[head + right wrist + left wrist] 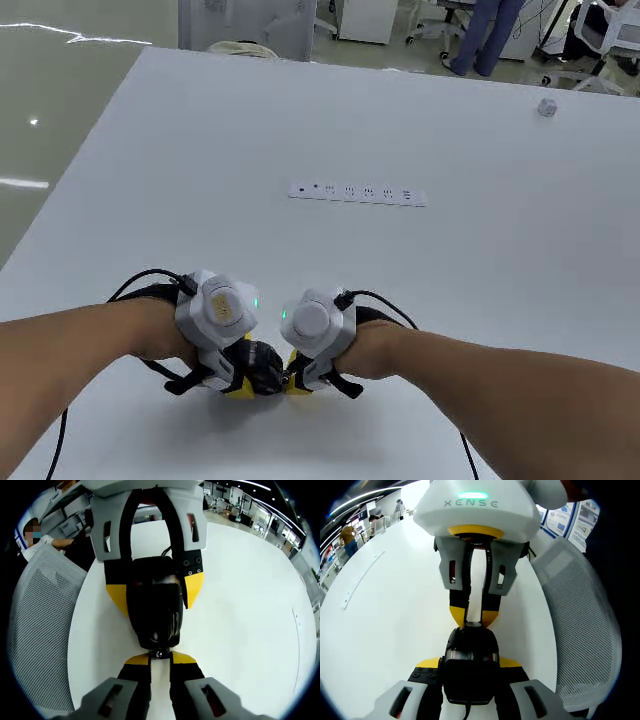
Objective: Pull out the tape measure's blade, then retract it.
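A black tape measure (pixel 263 367) sits low over the white table (pixel 400 130), near its front edge. My left gripper (pixel 250 381) is shut on its case (pixel 470 666), one yellow-tipped jaw on each side. My right gripper (pixel 293 383) faces it from the other side, jaws shut on the blade's end hook (pixel 160 653) right at the case's mouth. In the right gripper view the case (pixel 154 610) fills the middle, with my right gripper (pixel 160 659) just below it. Almost no blade shows between the hook (pixel 473 625) and the case.
A white power strip (pixel 357 193) lies mid-table, and a small grey object (pixel 546 107) sits far right. A mesh office chair (pixel 580 630) stands at the table's near edge. A person stands beyond the far edge (pixel 478 40).
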Demonstrator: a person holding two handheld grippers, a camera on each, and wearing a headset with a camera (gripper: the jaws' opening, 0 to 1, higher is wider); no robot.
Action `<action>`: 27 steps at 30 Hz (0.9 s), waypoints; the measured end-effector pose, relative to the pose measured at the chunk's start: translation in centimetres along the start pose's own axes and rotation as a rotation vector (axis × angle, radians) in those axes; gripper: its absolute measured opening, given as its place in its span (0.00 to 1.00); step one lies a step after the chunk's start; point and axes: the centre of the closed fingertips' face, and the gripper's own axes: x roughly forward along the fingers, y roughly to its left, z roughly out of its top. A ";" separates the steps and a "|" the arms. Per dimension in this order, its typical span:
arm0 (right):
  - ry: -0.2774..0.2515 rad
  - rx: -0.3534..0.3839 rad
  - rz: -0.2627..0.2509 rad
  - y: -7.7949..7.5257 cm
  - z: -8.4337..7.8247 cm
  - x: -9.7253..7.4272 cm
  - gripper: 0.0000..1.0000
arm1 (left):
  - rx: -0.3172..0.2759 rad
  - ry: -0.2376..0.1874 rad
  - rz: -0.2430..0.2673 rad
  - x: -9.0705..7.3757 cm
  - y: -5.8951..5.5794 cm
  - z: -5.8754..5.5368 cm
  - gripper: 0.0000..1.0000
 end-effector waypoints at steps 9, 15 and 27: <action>0.013 0.013 -0.001 -0.1 -0.5 -0.3 0.11 | -0.006 0.002 0.008 0.0 0.0 0.0 0.37; 0.016 0.010 -0.003 -0.1 -0.7 -0.4 0.11 | -0.006 0.006 0.010 0.0 0.1 -0.1 0.37; 0.029 0.020 -0.003 -0.1 -1.4 -0.8 0.11 | -0.013 0.004 0.010 0.0 0.1 0.0 0.37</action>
